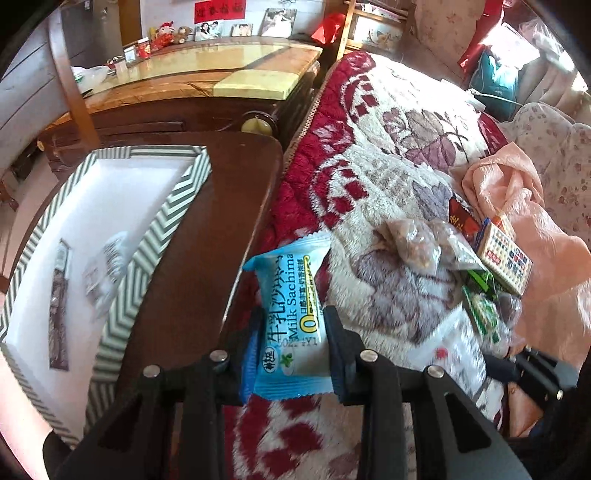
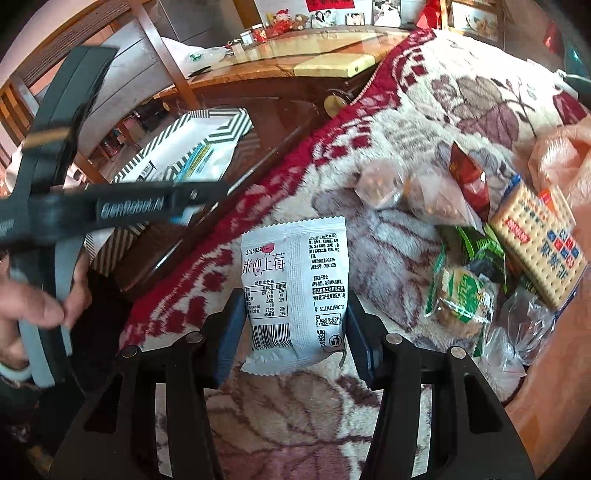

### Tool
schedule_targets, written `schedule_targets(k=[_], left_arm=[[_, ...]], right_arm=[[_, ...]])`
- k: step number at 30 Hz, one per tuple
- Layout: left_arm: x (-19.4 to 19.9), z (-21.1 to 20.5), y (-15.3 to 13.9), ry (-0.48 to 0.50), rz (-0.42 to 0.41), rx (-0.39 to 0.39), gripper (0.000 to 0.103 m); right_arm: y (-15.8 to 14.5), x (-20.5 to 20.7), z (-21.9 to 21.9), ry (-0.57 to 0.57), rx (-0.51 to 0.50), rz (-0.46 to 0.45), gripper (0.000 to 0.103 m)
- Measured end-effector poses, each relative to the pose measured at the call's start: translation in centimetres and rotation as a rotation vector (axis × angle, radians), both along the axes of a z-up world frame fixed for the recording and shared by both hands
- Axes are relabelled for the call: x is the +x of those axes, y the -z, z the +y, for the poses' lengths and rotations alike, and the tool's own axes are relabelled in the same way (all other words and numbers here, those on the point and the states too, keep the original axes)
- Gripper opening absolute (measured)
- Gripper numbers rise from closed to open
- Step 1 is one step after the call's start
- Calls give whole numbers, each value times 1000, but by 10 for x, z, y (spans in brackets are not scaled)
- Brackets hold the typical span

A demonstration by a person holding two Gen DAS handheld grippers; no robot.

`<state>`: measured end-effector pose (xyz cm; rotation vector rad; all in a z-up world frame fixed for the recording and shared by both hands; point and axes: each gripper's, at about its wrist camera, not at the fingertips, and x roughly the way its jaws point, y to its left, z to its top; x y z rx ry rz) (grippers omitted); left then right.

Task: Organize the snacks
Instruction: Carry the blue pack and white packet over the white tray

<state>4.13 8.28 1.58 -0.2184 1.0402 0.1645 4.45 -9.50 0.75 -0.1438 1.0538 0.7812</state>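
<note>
Your left gripper (image 1: 291, 350) is clamped tight on the blue Milk Sachima packet (image 1: 291, 317), both pads pressed against its sides, and you're holding it up over the edge where the dark wooden table (image 1: 207, 236) meets the red and cream blanket (image 1: 369, 177). Over in the right wrist view, your right gripper (image 2: 291, 325) has the white strawberry snack packet (image 2: 295, 288) between its fingers, its pads against the packet's edges, back label facing up, above the blanket (image 2: 369, 147). Just right of that, near you, sits the loose snack pile (image 2: 480, 240): a green-wrapped cake (image 2: 458, 291) nearest, a clear plastic bag (image 2: 517, 325) beside it, then the yellow cracker pack (image 2: 535, 243) lying tilted on top, with a red wrapper (image 2: 469, 177) and two clear bags of nuts (image 2: 406, 184) farther back. A peach cloth (image 1: 517, 206) lies bunched at the pile's far right. To the left, on the table, the striped box (image 1: 92, 240) stands open with a white inside, and a couple of packets already lie in it (image 1: 99, 269), blurred. Your left gripper crosses the near left of the right wrist view, in your left hand (image 2: 33, 302). Far back, a glass-topped sideboard (image 1: 207, 74) carries framed photos (image 1: 240, 27) and small red ornaments (image 1: 162, 35) against the wall.
</note>
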Motion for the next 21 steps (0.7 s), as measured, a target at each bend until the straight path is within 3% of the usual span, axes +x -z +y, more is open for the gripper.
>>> schedule_targets(k=[9,21], left_arm=[[-31,16,-13,-30,-43,73,34],[-57,59,-19,-126,-70,70,34]], right_arm=[[-14,-5,24,-23,-13,-26,52],[-27,-17,69,-104,-34,-43,52]])
